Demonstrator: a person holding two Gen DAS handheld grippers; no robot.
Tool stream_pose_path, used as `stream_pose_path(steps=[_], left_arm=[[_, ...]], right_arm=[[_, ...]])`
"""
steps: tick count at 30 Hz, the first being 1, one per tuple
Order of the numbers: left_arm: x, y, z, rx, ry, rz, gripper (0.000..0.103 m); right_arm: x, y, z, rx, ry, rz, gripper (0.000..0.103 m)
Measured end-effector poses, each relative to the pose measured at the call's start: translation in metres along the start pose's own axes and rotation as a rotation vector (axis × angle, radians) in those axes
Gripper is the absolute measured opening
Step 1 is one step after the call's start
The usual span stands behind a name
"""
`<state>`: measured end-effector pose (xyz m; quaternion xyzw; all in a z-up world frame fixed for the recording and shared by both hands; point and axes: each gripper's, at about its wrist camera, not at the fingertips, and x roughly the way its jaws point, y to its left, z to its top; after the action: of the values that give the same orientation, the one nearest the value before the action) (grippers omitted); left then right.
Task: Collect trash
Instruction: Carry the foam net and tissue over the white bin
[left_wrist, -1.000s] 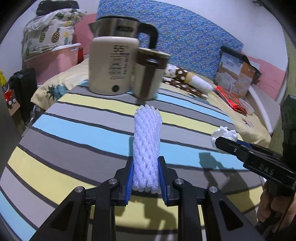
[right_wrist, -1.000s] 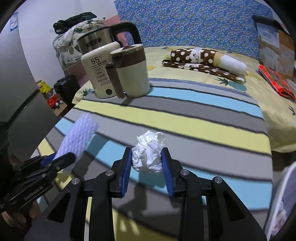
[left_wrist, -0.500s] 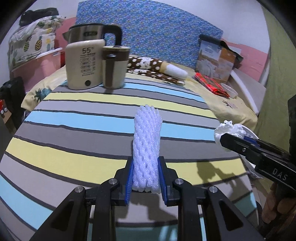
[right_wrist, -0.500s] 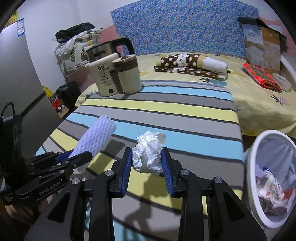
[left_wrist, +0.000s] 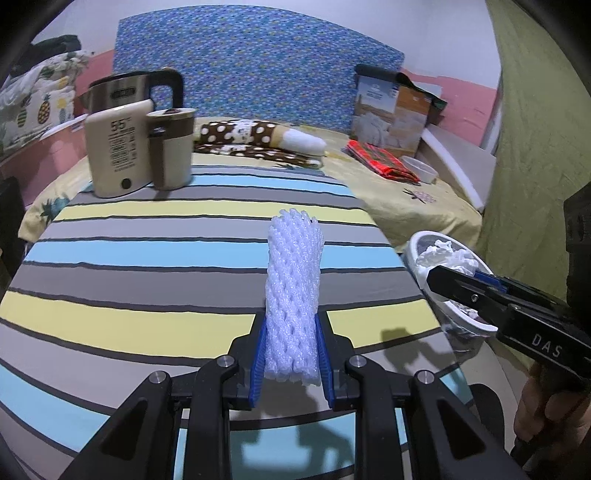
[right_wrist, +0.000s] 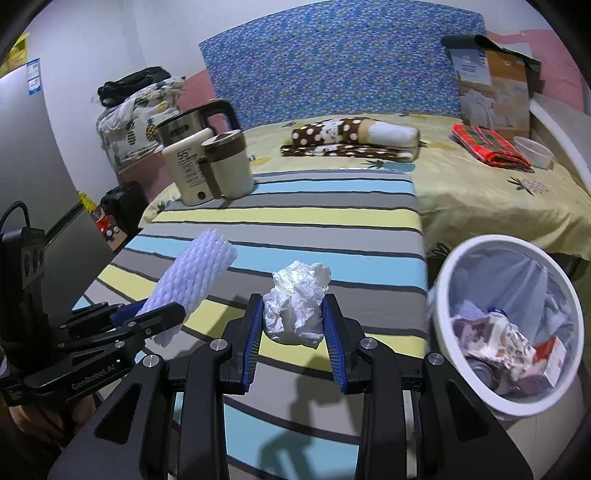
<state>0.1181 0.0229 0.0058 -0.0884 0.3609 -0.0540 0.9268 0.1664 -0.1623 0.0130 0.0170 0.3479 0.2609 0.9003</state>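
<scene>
The foam net sleeve (left_wrist: 293, 295) is soft white meshed foam with a bumpy, matt surface, and the crumpled tissue (right_wrist: 297, 308) is thin, creased white paper. The striped tablecloth (left_wrist: 147, 266) looks like smooth matt cloth, while the kettle (left_wrist: 122, 140) has a brushed shiny metal top over a matt cream plastic body. The bin (right_wrist: 461, 266) has a smooth white plastic rim lined with thin translucent film, and both grippers are matt black plastic with ribbed blue pads (right_wrist: 255, 339).
</scene>
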Motion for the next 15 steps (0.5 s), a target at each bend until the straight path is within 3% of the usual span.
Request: stream_pose_path(steps=[15], left_arm=[[0.027, -0.064, 0.001, 0.104, 0.047, -0.128, 0.025]], right_arm=[[-0.029, -0.058, -0.02, 0.115, -0.021, -0.097, 0.034]])
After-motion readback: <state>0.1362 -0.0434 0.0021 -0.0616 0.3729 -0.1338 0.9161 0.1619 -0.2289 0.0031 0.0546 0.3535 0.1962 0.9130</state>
